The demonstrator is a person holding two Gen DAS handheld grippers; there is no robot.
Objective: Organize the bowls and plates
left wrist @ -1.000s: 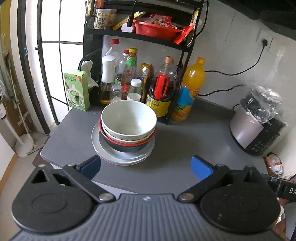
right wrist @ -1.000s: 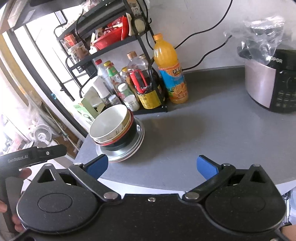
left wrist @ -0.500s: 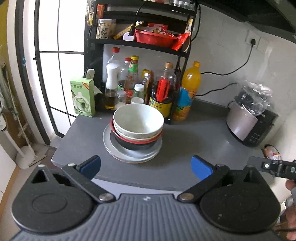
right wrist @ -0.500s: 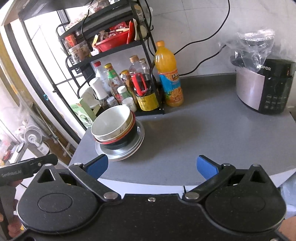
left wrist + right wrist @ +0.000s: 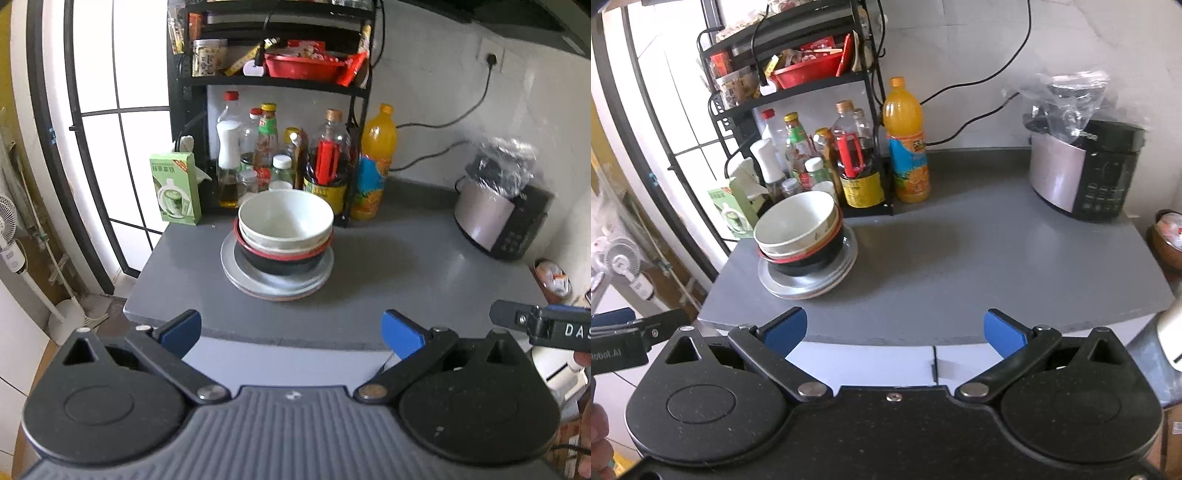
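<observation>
A white bowl [image 5: 286, 218] sits nested on top of a red-rimmed black bowl [image 5: 282, 258], which stands on stacked metal plates [image 5: 277, 284] on the grey counter [image 5: 406, 280]. The stack also shows in the right wrist view: white bowl [image 5: 794, 225], plates [image 5: 809, 284]. My left gripper [image 5: 291, 328] is open and empty, held back off the counter's front edge. My right gripper [image 5: 894, 330] is open and empty, also back from the front edge, to the right of the stack.
A black rack [image 5: 273, 81] with sauce bottles stands behind the stack, with an orange juice bottle [image 5: 907, 147] beside it. A green box [image 5: 176, 188] is at the back left. A rice cooker [image 5: 1086, 170] stands at the back right.
Both grippers have pulled back and away from the counter, so the stack looks farther off. The stack has not moved. Both stay open.
</observation>
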